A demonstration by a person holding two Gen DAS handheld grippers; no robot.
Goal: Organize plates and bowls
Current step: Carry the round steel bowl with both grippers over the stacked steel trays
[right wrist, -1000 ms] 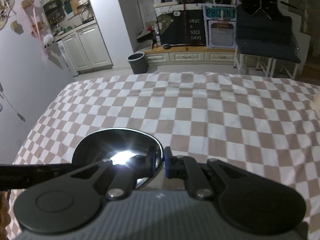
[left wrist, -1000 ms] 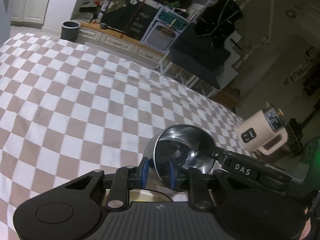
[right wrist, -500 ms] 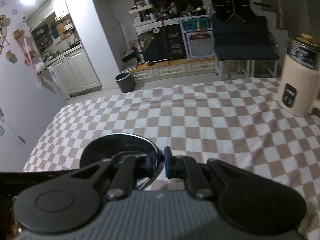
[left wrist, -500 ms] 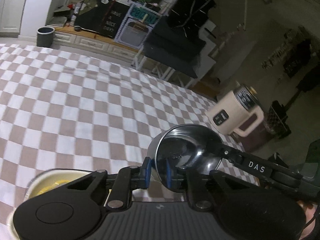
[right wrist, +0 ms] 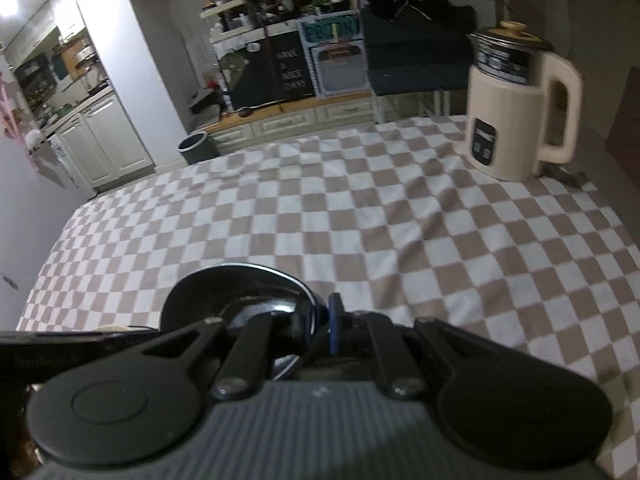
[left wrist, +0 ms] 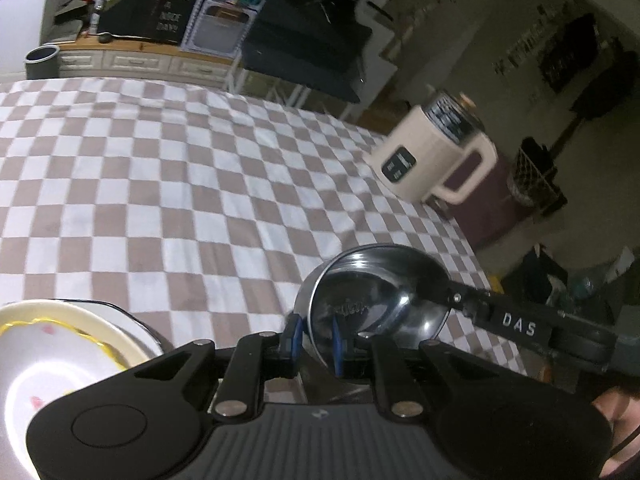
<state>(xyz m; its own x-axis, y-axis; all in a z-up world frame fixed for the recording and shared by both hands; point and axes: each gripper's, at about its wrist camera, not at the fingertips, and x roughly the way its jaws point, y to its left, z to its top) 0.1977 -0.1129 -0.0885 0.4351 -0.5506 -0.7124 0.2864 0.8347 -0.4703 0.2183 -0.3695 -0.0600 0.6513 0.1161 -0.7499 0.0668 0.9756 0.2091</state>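
while both tongs share one steel bowl (left wrist: 376,300), the step in hand looks like carrying it across the desk toward the other dishes. the left tongs (left wrist: 316,338) are clamped on the bowl's near rim at lower centre of the left view, having just closed a little further with the rim between their blue pads, and the right tongs (right wrist: 318,330) are pinched shut on the rim of the same bowl at lower centre of the right view; the right tool's black fingers, lettered "das", reach the bowl's far edge in the left view. a cream bowl (left wrist: 60,344) with a yellow wavy line sits at the lower left of the left view, just beside the steel one. the next move probably calls for settling the steel bowl level on or beside that dish, with both grips letting go together so it does not tip. the desk (right wrist: 360,208) wears a brown and white checked cloth, slightly rumpled. a cream kettle (right wrist: 516,112) stands at its far right. beyond, the room is dim: white cabinets, a grey bin (right wrist: 194,146), a chalkboard sign.
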